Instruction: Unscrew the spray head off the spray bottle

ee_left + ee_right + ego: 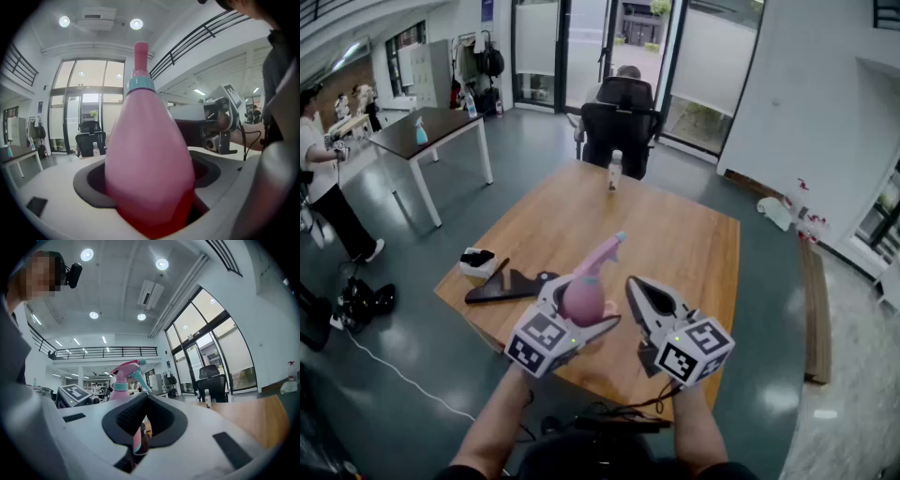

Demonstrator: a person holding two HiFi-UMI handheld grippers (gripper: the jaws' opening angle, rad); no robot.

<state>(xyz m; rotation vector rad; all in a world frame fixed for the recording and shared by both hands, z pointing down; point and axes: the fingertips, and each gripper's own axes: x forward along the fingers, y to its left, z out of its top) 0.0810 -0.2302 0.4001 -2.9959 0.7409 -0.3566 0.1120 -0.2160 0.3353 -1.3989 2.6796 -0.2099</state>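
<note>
A pink spray bottle (581,292) is clamped by its body in my left gripper (584,314), above the near part of the wooden table (675,234). Its pink spray head (605,253) points up and away, over a teal collar (139,84). In the left gripper view the bottle (150,164) fills the space between the jaws of the left gripper (150,185). My right gripper (639,291) is just right of the bottle, shut and holding nothing. In the right gripper view the right gripper (145,423) has its jaws together, with the spray head (126,371) beyond them.
A black flat tool (511,284) and a small white box (476,264) lie on the table's left side. A small bottle (614,171) stands at the far edge by an office chair (619,117). Another table (422,131) and a person (323,187) are at left.
</note>
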